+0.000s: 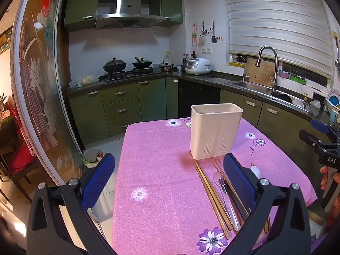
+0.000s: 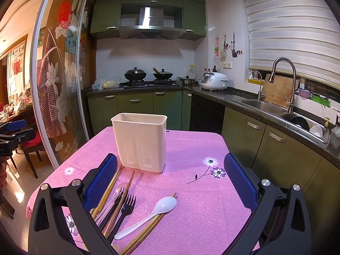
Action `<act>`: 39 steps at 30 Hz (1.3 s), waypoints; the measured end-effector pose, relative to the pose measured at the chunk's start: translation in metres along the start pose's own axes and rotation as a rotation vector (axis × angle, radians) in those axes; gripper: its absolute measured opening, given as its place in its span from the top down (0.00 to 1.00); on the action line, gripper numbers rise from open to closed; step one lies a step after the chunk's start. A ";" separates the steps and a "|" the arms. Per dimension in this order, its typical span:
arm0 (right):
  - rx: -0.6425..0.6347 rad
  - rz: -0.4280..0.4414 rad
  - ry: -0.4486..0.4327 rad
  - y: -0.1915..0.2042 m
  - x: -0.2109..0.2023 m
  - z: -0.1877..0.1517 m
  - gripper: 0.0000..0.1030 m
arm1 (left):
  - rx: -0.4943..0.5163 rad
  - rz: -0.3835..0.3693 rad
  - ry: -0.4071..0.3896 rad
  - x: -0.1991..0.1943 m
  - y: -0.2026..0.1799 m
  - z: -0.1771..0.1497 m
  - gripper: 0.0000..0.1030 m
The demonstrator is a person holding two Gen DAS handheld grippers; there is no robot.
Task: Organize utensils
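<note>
One white utensil holder [image 2: 139, 142] is standing on the worktop [image 2: 201, 201] ahead of the right gripper [image 2: 170, 182]. Lying nearer that gripper are one white spoon [image 2: 148, 215], one black fork [image 2: 125, 212] and one clear plastic spoon [image 2: 119, 193]. Several wooden chopsticks [image 2: 110, 187] are lying among them, overlapping too much for a sure count.

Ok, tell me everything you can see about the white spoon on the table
The spoon is plain white and looks like glossy plastic, with a deep oval bowl and a slim tapering handle. It lies flat on the pink cloth, bowl facing up and pointing away from the right camera, toward the holder but apart from it. It rests across a pair of chopsticks, beside the black fork. Neither tool touches it. In the left view only its bowl shows.
</note>
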State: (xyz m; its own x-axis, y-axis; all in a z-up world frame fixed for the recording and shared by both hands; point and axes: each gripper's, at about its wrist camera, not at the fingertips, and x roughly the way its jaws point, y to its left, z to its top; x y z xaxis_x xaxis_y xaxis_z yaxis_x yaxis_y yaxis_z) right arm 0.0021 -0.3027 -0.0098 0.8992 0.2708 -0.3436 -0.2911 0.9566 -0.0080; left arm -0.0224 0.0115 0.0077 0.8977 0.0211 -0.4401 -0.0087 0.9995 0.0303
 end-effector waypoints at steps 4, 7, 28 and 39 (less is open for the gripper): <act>0.001 0.000 0.002 0.001 0.000 -0.001 0.04 | 0.002 -0.004 0.003 0.000 0.001 -0.001 0.06; -0.001 -0.001 0.001 0.001 0.000 0.000 0.04 | 0.002 -0.002 0.004 0.000 0.001 -0.001 0.06; 0.000 0.000 0.003 0.001 0.000 0.000 0.04 | 0.007 0.002 0.011 0.004 0.001 -0.005 0.06; 0.001 0.000 0.004 0.001 0.000 0.000 0.04 | 0.006 0.002 0.013 0.004 0.002 -0.007 0.06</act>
State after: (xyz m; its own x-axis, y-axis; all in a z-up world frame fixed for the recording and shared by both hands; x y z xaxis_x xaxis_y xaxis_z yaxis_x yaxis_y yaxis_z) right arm 0.0018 -0.3018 -0.0102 0.8979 0.2701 -0.3476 -0.2904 0.9569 -0.0067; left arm -0.0216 0.0140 -0.0006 0.8920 0.0234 -0.4514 -0.0079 0.9993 0.0363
